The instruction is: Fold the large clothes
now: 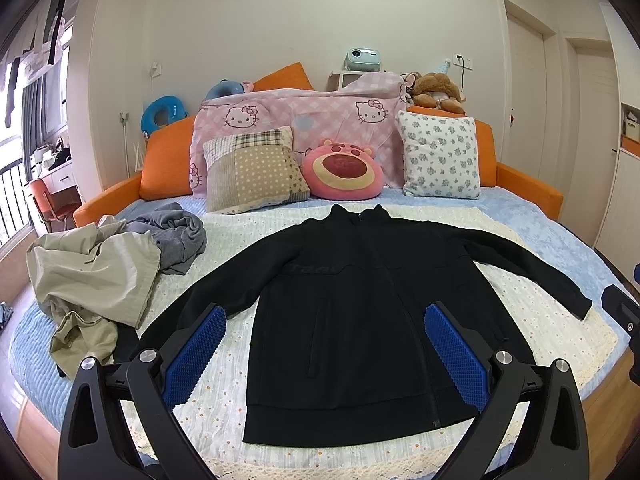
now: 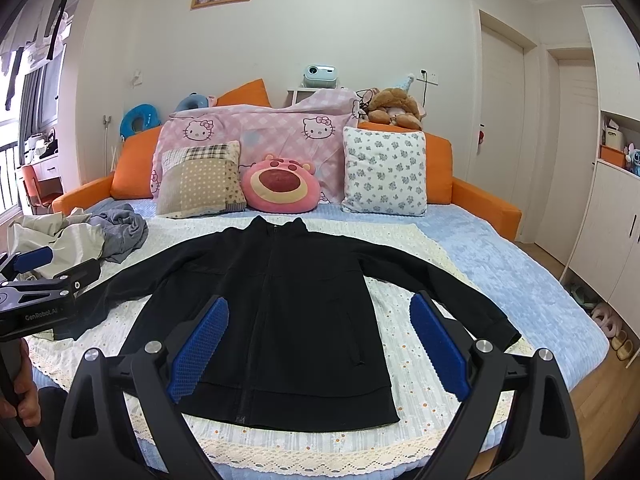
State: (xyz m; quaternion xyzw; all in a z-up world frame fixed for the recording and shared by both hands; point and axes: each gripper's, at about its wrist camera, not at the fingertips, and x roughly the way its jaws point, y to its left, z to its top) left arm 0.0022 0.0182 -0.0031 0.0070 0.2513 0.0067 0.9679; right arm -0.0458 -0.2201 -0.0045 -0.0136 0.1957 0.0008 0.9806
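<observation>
Only the right wrist view caught the person's hand (image 2: 24,396) gripping the left gripper's handle. Left of the left gripper (image 1: 325,312) lay heaped beige and grey clothes (image 1: 108,260). Both it and the right gripper (image 2: 319,306) hovered wide open and empty above the black jacket (image 1: 360,320), spread flat with sleeves out on the cream blanket (image 1: 224,396).

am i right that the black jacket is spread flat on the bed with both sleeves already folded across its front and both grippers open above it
Not quite. The black jacket does lie flat on the bed, and the left gripper and right gripper are open above it, but both sleeves are spread outward, not folded in. Both wrist views show this.
</observation>
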